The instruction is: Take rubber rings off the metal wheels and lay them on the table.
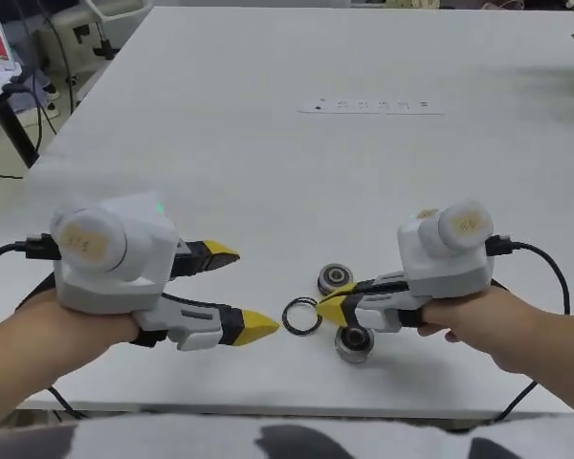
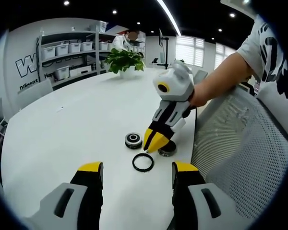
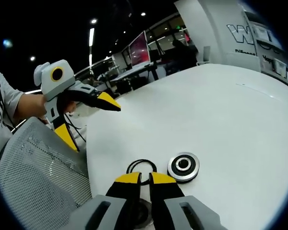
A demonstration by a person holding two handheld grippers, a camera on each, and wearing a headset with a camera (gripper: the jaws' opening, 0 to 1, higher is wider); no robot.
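A loose black rubber ring (image 1: 301, 316) lies flat on the white table (image 1: 297, 163), between the two grippers. My right gripper (image 1: 325, 308) is shut with nothing in it, its yellow tips just beside the ring (image 3: 141, 167). One metal wheel (image 1: 336, 278) with a black ring on it sits just beyond the tips. A second wheel (image 1: 353, 342) lies under the right gripper's jaws. My left gripper (image 1: 244, 290) is open and empty, left of the ring (image 2: 143, 162), with its jaws pointing at it. The left gripper view has both wheels (image 2: 133, 140) (image 2: 166, 149) by the right gripper (image 2: 153, 140).
A strip of printed paper (image 1: 371, 105) lies further back on the table. The table's near edge runs just below both hands. A mesh chair back (image 3: 33, 177) stands at that edge. A potted plant (image 2: 122, 60) sits at the table's far right end.
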